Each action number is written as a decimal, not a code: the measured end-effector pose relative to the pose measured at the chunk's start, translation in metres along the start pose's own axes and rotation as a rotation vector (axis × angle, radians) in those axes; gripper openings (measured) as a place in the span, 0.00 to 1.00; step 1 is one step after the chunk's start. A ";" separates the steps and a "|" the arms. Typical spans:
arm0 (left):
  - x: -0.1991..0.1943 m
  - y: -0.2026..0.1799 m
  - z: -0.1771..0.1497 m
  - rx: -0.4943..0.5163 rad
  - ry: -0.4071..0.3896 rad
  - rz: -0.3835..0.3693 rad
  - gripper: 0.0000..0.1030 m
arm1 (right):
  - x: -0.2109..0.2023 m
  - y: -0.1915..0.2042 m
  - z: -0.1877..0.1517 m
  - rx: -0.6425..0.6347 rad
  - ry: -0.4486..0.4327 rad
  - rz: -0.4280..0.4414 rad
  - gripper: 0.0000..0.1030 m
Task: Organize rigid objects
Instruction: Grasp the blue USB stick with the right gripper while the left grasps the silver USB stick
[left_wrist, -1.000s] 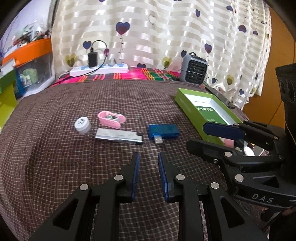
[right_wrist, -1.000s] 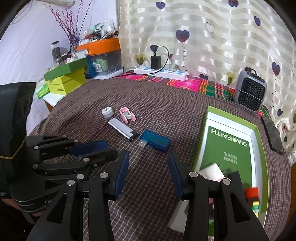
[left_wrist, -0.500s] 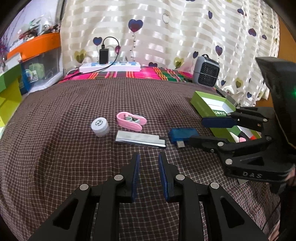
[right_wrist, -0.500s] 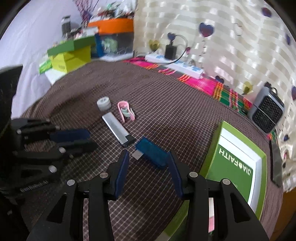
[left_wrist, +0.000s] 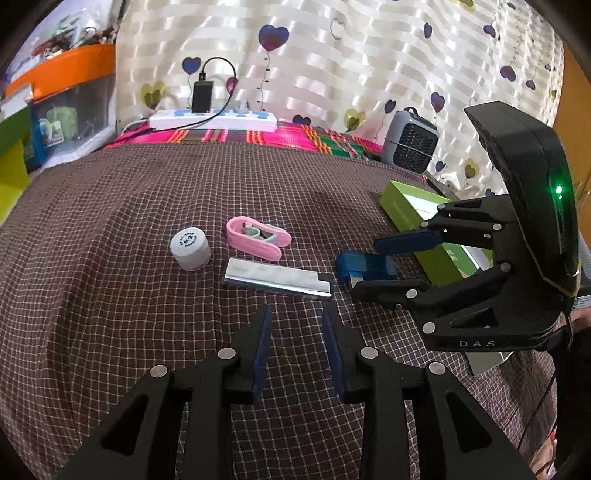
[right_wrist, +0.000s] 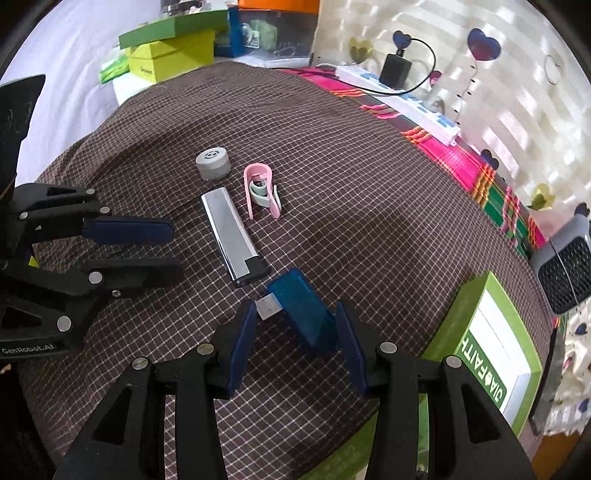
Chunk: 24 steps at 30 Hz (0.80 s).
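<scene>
The right tongs (right_wrist: 295, 343) stand apart, straddling the blue USB device (right_wrist: 301, 314) on the checked cloth (right_wrist: 369, 221) of the worktop; whether the pads touch it cannot be told (the device's rear end is partly hidden). At 11 o'clock from the device lies the silver lighter (right_wrist: 232, 236). Beyond it sit the pink clip (right_wrist: 260, 188) and, at its 10 o'clock, the grey cap (right_wrist: 213, 162). The green box (right_wrist: 495, 347) lies at 3 o'clock. The left tongs (left_wrist: 297, 350) hover slightly apart, gripping nothing, near the lighter.
</scene>
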<state>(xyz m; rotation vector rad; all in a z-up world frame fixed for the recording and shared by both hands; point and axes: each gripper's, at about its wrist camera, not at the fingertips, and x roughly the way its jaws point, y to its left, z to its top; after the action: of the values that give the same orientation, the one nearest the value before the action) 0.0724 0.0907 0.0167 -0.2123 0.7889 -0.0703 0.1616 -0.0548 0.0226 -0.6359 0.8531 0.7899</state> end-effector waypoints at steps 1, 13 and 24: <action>0.000 0.001 0.000 -0.006 0.000 -0.001 0.27 | 0.000 0.000 0.000 -0.012 0.000 -0.009 0.45; -0.003 0.010 0.002 -0.059 -0.013 0.006 0.28 | 0.004 -0.008 0.012 0.056 -0.018 -0.027 0.22; -0.009 0.029 0.002 -0.161 -0.025 0.025 0.34 | 0.008 0.019 0.022 -0.007 -0.043 0.003 0.22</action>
<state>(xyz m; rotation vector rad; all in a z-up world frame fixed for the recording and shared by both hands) 0.0672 0.1207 0.0184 -0.3548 0.7728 0.0198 0.1582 -0.0245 0.0244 -0.6218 0.8128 0.8073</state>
